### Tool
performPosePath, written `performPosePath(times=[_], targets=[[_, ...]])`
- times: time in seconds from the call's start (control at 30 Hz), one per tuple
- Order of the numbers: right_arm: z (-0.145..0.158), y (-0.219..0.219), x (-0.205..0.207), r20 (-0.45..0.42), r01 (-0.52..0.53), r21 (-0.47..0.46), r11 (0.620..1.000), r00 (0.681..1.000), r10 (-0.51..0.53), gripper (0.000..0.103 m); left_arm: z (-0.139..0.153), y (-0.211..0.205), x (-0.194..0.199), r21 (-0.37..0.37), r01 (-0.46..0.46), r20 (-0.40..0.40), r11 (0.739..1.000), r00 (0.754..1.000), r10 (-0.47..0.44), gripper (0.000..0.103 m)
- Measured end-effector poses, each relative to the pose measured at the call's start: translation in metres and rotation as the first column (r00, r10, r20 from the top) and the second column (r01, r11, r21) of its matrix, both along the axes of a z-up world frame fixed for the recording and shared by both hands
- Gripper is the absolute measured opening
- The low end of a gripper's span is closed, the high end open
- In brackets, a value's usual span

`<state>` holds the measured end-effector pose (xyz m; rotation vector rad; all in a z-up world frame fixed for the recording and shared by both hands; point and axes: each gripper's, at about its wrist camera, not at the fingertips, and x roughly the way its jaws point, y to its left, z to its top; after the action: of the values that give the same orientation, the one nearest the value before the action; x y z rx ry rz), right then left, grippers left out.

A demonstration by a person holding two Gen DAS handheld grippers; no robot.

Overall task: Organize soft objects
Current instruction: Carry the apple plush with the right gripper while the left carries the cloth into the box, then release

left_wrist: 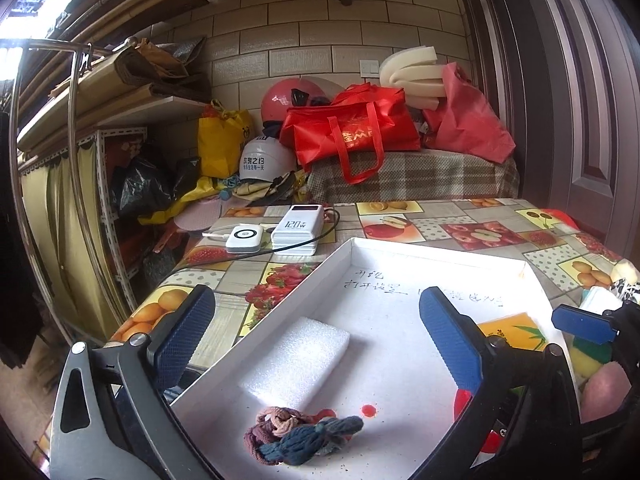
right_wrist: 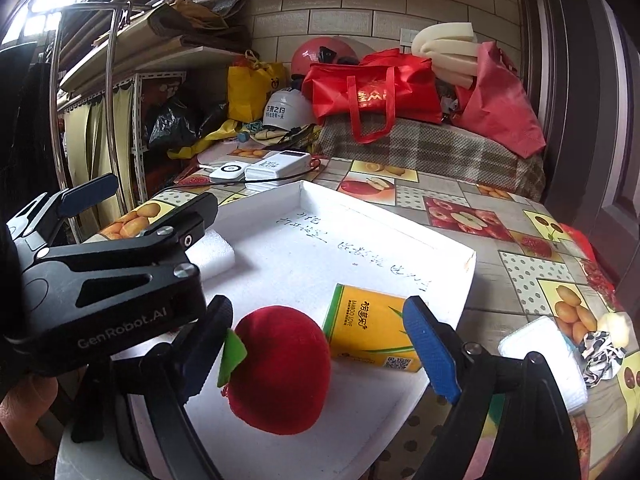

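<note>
Your left gripper (left_wrist: pixel 316 340) hangs over the white tray (left_wrist: pixel 440 252) with its two blue pads spread wide and nothing between them. Low in that frame, inside the tray, you have one white foam block (left_wrist: pixel 296 360) at centre and one bundle of hair ties (left_wrist: pixel 296 436) just below it, close but not clearly touching.

Your right gripper (right_wrist: pixel 320 344) is also spread apart. One red plush apple (right_wrist: pixel 280 372) with a green leaf sits between its pads at lower centre; the left pad looks to be against the leaf, the right pad stands clear of the apple. One yellow tissue pack (right_wrist: pixel 368 328) lies just behind the apple, to its right, also in the tray.

That makes four soft things in the tray. Outside it, at the right edge of the right-wrist frame, one white pad (right_wrist: pixel 544 360) and one black-and-white scrunchie (right_wrist: pixel 602 354) rest on the fruit-print tablecloth (right_wrist: pixel 500 240). Two white power banks (left_wrist: pixel 276 228) lie side by side beyond the tray's far left corner.
</note>
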<state>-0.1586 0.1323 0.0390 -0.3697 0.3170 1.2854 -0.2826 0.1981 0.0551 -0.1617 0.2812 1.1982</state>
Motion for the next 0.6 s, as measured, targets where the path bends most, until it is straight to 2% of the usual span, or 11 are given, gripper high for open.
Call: performPosePath(times=[0.6], targets=[[0.0031, -0.0073, -0.0025, 0.011, 0.003, 0.024, 1.0, 1.0, -0.003, 0.088, 0.0015, -0.0053, -0.0064, 0.012, -0.036, 0.026, 0.999, 0.999, 0.036, 0.103]])
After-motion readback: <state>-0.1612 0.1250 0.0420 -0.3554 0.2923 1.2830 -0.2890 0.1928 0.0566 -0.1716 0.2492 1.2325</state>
